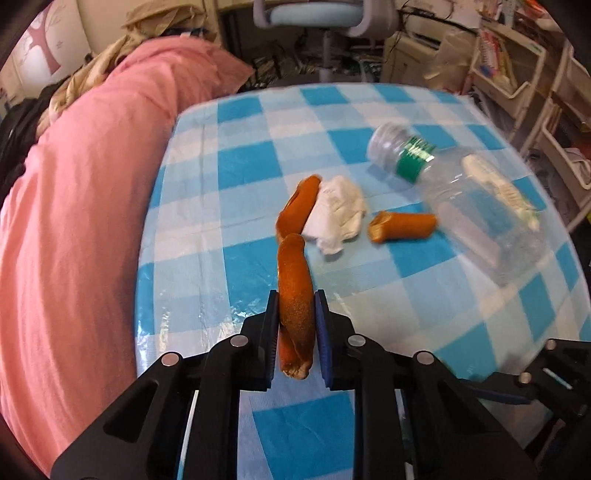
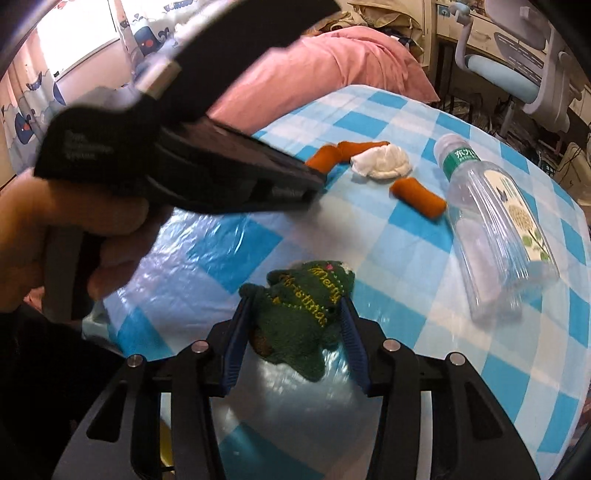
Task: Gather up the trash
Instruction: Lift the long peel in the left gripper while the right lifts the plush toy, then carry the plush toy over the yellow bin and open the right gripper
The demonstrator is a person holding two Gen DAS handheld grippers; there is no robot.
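Note:
My left gripper (image 1: pixel 296 295) is shut on the near end of a long, bent orange peel (image 1: pixel 293 266) that lies on the blue-and-white checked tablecloth (image 1: pixel 251 166). Its far end touches a crumpled white tissue (image 1: pixel 338 214). A short peel piece (image 1: pixel 402 223) lies to the right, beside a clear plastic bottle (image 1: pixel 472 206) on its side. In the right wrist view my right gripper (image 2: pixel 295 299) is shut on a green Christmas-tree plush (image 2: pixel 303 321). A hand (image 2: pixel 74 229) holds the left gripper (image 2: pixel 317 181) over the peel (image 2: pixel 325 158); tissue (image 2: pixel 382 162) and bottle (image 2: pixel 495 229) lie beyond.
Pink bedding (image 1: pixel 92 184) runs along the table's left edge. A pale blue swivel chair (image 1: pixel 306 18) stands beyond the far edge, and white shelves (image 1: pixel 517 85) crowd the right side. Crinkled clear plastic film (image 2: pixel 207 266) covers the near part of the cloth.

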